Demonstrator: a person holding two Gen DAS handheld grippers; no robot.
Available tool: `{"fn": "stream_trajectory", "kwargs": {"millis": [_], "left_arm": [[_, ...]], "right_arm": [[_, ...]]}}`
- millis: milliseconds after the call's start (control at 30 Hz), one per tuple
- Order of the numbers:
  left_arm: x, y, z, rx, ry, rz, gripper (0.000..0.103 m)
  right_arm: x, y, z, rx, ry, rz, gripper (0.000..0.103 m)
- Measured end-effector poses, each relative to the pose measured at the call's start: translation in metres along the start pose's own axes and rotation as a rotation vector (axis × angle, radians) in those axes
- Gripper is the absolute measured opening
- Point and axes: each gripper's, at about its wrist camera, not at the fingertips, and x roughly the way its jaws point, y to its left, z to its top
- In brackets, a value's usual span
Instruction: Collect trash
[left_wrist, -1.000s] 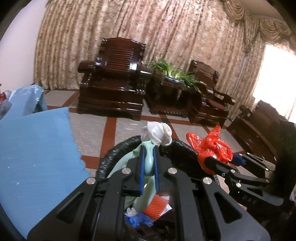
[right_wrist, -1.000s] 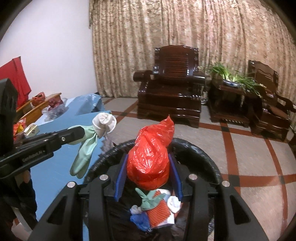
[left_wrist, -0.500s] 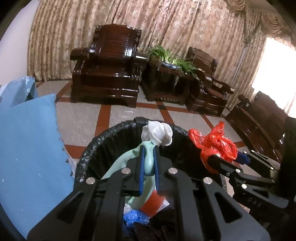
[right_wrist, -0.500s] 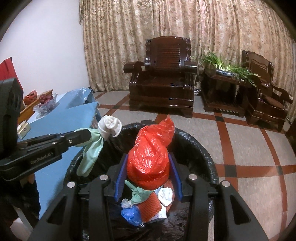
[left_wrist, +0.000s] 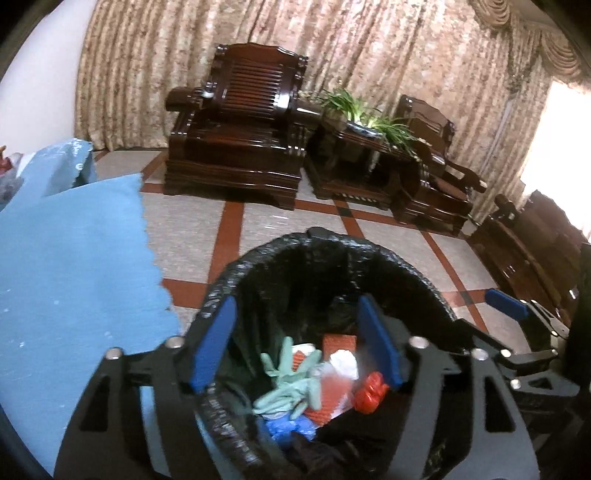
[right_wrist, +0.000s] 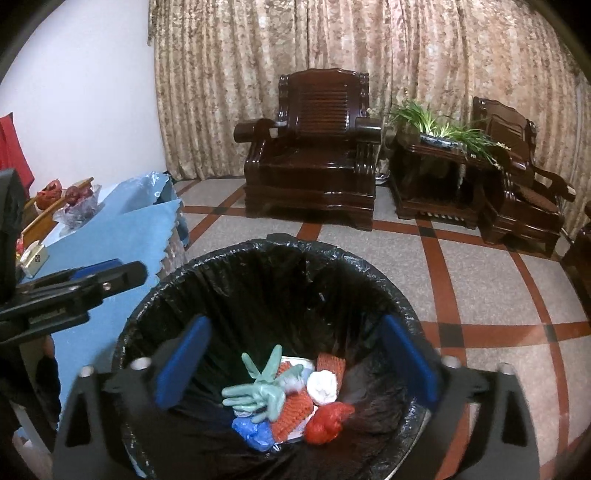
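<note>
**Left wrist view: trash lies in the lined bin, both tongs spread**

Left wrist view puts your left gripper (left_wrist: 295, 339) over the bin (left_wrist: 273, 251), its two blue pads (left_wrist: 214, 343) spread wide with nothing between them. At about 9 o'clock you have the blue tablecloth (left_wrist: 66, 273) with its zigzag edge, just beside the bin's rim. The bin is round and lined with a crinkled black bag.

Inside it, going left to right in your right wrist view, you can count:
- one pale green rubber glove (right_wrist: 258, 387), fingers splayed, lying on top of the heap at roughly 9 o'clock of the pile;
- one blue crumpled piece (right_wrist: 253, 430) below the glove at 7 o'clock;
- two orange-red ribbed pieces, one (right_wrist: 291, 410) under the glove and one (right_wrist: 330, 363) at 12 o'clock;
- one white wad (right_wrist: 323, 386), rounded and knotted, touching the ribbed pieces;
- one red plastic bag (right_wrist: 327, 422), scrunched into a shiny ball at 5 o'clock.

Your right gripper (right_wrist: 295, 362) also hangs over the bin with its pads far apart and empty. Beyond the bin, at 12 o'clock, stand two dark wooden armchairs (right_wrist: 314, 166) with one green plant (right_wrist: 439, 125) on the side table between them.
</note>
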Motion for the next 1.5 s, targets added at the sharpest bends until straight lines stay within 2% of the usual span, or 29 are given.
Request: {"fn": "stream_trajectory", "kwargs": {"millis": [133, 400, 933, 1500], "left_arm": [[-0.022, 0.008, 0.000, 0.012, -0.019, 0.056, 0.087], [-0.072, 0.015, -0.005, 0.015, -0.046, 0.136, 0.093], [-0.164, 0.008, -0.028, -0.030, -0.134, 0.216, 0.094], [-0.212, -0.003, -0.043, -0.029, -0.205, 0.253, 0.094]], "right_arm": [[-0.008, 0.007, 0.006, -0.007, -0.008, 0.024, 0.097], [-0.040, 0.035, 0.015, -0.040, -0.032, 0.090, 0.097], [-0.106, 0.069, 0.016, -0.074, -0.086, 0.146, 0.097], [-0.131, 0.082, 0.012, -0.104, -0.096, 0.164, 0.097]]}}
